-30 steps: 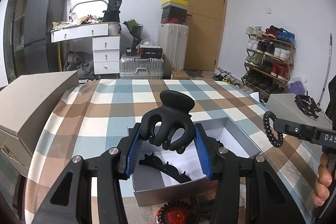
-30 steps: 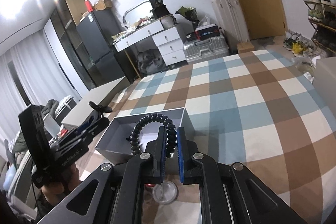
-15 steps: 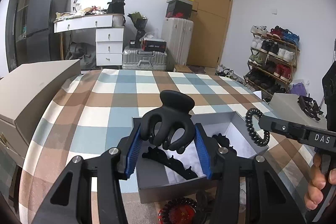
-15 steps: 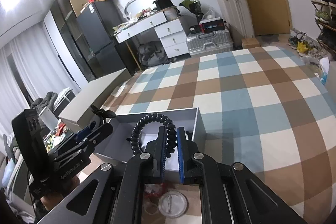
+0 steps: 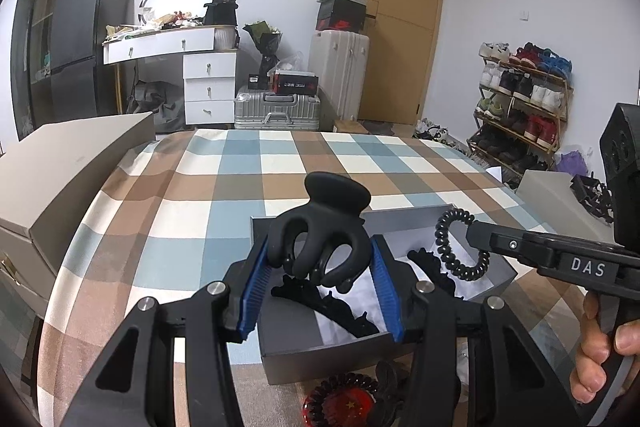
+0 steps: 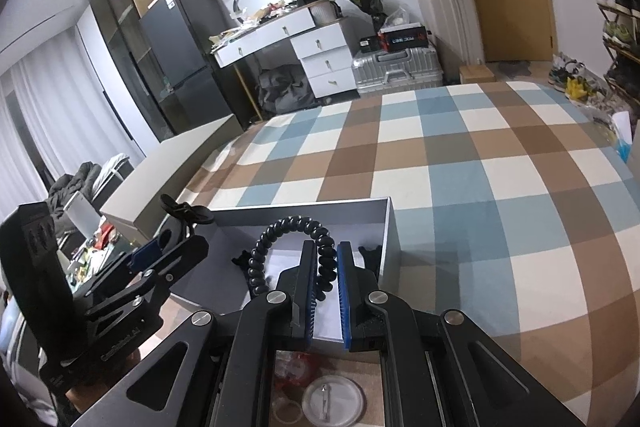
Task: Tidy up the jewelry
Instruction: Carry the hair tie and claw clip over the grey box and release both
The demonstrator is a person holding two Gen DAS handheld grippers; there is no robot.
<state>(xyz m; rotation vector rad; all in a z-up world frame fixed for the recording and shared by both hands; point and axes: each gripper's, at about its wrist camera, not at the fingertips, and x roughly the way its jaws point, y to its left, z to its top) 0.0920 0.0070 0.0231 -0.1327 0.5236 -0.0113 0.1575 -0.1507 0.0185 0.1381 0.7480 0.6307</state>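
Observation:
My left gripper (image 5: 318, 267) is shut on a black claw hair clip (image 5: 320, 227), held upright above the open grey box (image 5: 304, 363). My right gripper (image 6: 322, 267) is shut on a black spiral hair tie (image 6: 280, 239), which hangs over the same grey box (image 6: 390, 239). In the left wrist view the right gripper (image 5: 472, 233) reaches in from the right with the spiral hair tie (image 5: 456, 247) over the box's right half. Inside the box, on white lining, lie a long black hair clip (image 5: 332, 303) and another black piece (image 5: 428, 261).
The box sits on a checked blue, brown and white cloth (image 5: 240, 179). A red round item (image 5: 344, 401) lies in front of the box. A round white badge (image 6: 332, 401) lies below the right gripper. A beige box (image 5: 60, 179) stands at left, another (image 5: 556, 191) at right.
The right gripper has carried the spiral hair tie further left, over the grey box. The left gripper with the claw clip has stayed put above the box.

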